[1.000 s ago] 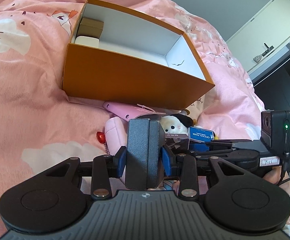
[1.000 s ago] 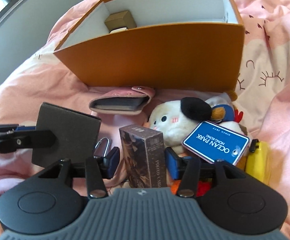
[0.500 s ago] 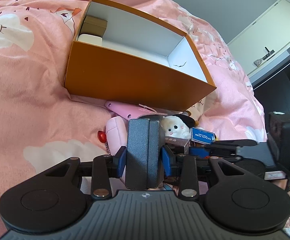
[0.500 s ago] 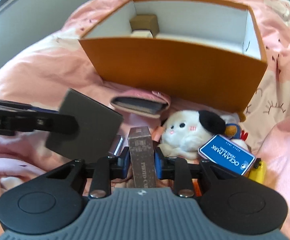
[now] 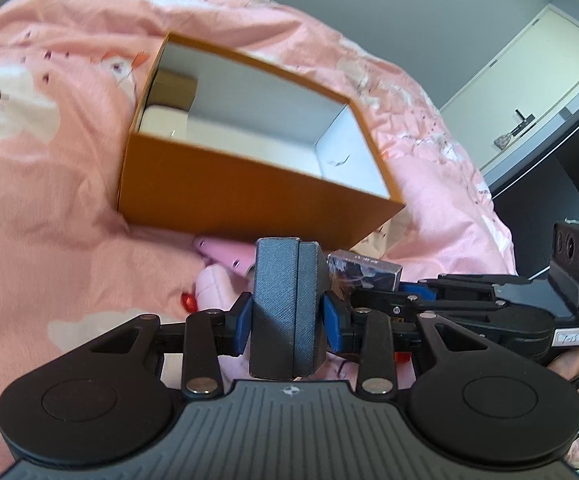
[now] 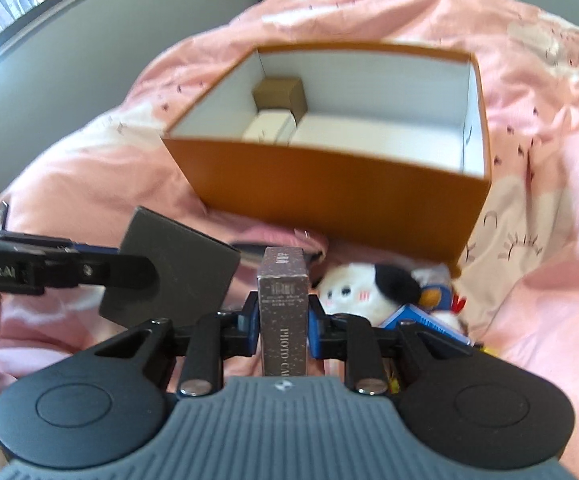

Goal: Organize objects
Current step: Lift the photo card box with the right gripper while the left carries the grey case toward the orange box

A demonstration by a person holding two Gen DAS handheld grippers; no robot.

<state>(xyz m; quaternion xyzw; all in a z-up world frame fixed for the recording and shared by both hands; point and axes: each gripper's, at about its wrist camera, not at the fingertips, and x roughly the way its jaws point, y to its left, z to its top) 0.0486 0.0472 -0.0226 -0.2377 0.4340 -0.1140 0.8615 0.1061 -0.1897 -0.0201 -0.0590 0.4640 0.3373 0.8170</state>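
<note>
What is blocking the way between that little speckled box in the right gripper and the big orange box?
Nothing visible does. The right gripper holds the speckled box in front of the orange box, whose top is open. Only its near wall rises between them, and most of the floor inside is bare.

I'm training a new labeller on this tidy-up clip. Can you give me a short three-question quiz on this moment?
1. True or false: the orange box is empty.
2. What does the left gripper hold? A) dark grey case B) plush toy C) pink wallet
3. Fill in: the right gripper is shut on the ___ card box.

Key: 1 false, a small brown box and a white item sit inside; 2 A; 3 photo.
</note>
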